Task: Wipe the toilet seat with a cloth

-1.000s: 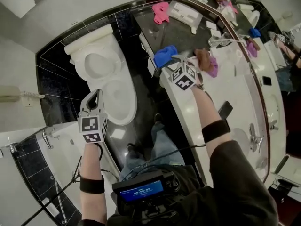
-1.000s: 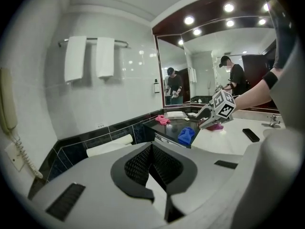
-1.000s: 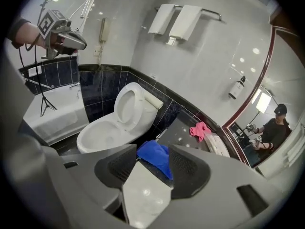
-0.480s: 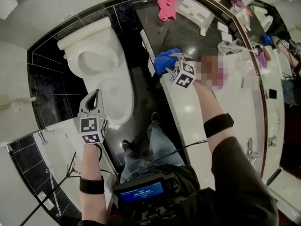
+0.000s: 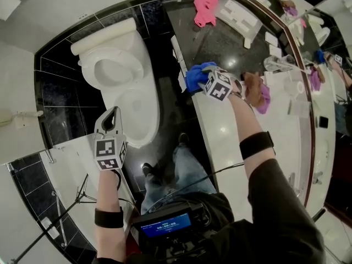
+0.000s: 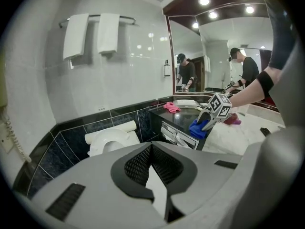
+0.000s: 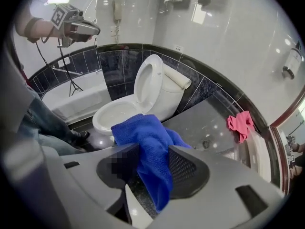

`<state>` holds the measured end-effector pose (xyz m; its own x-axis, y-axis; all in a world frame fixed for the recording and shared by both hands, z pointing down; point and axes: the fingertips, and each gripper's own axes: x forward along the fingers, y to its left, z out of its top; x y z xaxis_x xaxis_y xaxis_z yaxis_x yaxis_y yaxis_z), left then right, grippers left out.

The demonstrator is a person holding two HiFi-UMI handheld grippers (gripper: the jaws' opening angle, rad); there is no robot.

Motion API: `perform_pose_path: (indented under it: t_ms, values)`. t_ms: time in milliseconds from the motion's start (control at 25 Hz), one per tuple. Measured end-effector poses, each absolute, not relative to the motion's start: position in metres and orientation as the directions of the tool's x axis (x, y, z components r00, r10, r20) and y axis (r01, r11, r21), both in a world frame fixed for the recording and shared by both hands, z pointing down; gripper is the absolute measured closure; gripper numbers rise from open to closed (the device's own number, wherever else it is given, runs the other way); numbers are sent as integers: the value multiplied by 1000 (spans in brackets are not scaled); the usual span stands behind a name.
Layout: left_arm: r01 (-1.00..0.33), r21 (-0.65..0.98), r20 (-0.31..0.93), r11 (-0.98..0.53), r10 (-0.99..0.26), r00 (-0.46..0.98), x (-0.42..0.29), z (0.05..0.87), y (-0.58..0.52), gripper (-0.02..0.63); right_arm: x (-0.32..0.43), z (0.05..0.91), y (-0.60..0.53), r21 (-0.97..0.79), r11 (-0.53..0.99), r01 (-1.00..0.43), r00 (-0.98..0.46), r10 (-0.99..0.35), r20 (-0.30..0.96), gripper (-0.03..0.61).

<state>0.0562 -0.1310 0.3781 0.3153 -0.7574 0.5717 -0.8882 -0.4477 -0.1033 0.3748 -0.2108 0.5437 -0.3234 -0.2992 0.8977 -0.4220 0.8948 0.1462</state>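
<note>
The white toilet (image 5: 124,87) stands against the black tiled wall with its seat (image 7: 147,82) raised upright over the bowl (image 7: 114,114). A blue cloth (image 5: 192,77) lies at the corner of the black counter (image 5: 225,43), hanging over its edge. My right gripper (image 5: 202,71) points steeply down over it. Its jaws have just been closing and still stand wide, with the blue cloth (image 7: 150,137) between them. My left gripper (image 5: 111,113) is shut and empty, and it hovers beside the bowl's near left side. From the left gripper (image 6: 152,149) view, the toilet (image 6: 112,140) lies ahead.
A pink cloth (image 5: 205,9) and a white tray (image 5: 239,15) lie farther back on the black counter. Brown and purple cloths (image 5: 258,91) sit on the white vanity top (image 5: 231,142). The person's legs (image 5: 179,161) stand between toilet and vanity. A bathtub rim (image 5: 71,164) is at the left.
My right gripper has come down over the blue cloth, which now sits between its jaws. The left gripper has sunk slightly beside the toilet and stays shut.
</note>
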Motion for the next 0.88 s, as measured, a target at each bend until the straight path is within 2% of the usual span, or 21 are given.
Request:
perform_pose_path:
  t_ms: [200,400,640,880]
  values:
    - [-895,-91,574,-436,-757,310,53,376,-129,614,374,547,-207,73,875,-479,-352,-267,897,434]
    - [-901,-98,570,-422,-767,296,42,377,-124,614,375,544,-208,61,839,-541,-349,-290,891,487]
    - [-900,-89,564,-427,-766,307,32,369,-113,614,379,537,-201,63,764,-642,-330,-350,877,500]
    - [-901,-85,546,-425,-776,315,15,356,-96,614,369,511,-181,59,732,-678,-342,-386,857,500]
